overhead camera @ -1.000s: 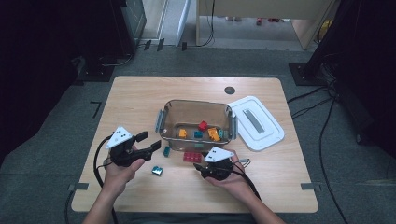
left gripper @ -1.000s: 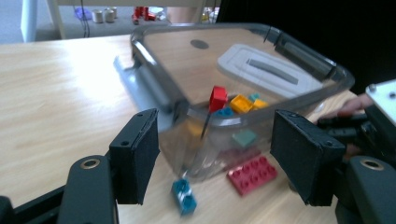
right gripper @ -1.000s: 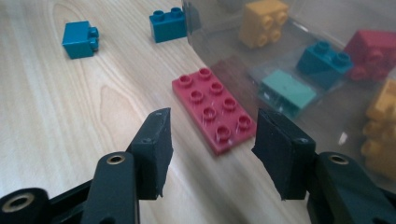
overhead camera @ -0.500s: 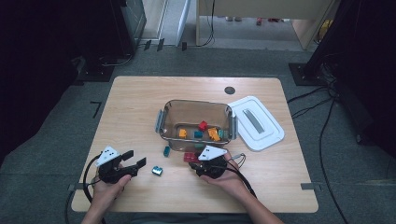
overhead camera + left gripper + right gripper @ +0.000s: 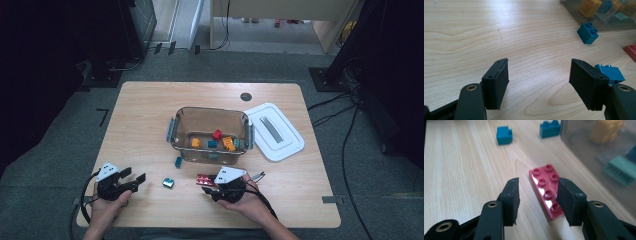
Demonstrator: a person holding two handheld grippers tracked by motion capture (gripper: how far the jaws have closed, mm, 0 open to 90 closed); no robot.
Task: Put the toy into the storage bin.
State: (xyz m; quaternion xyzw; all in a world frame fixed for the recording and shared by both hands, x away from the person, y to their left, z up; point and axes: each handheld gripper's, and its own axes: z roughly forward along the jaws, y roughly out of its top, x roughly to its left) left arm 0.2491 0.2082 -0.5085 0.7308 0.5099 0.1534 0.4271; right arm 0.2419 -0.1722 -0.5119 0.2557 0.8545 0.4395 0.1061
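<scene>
The left claw [image 5: 134,179] has drawn back toward the counter's [image 5: 150,120] near-left corner; the right claw [image 5: 209,183] has slid left over the red plate [image 5: 204,179].

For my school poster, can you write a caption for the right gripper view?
Open tongs straddle a red plate lying flat on the table beside the bin.

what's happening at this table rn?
A person is working with a tool in each hand, apparently sorting toy bricks into the clear bin, which already has several inside; its white lid lies beside it. The right tool is open with its jaws either side of a flat red brick on the table, not gripped yet. The left tool is open over bare wood, a blue brick just past one jaw. Another blue brick sits by the bin.
</scene>
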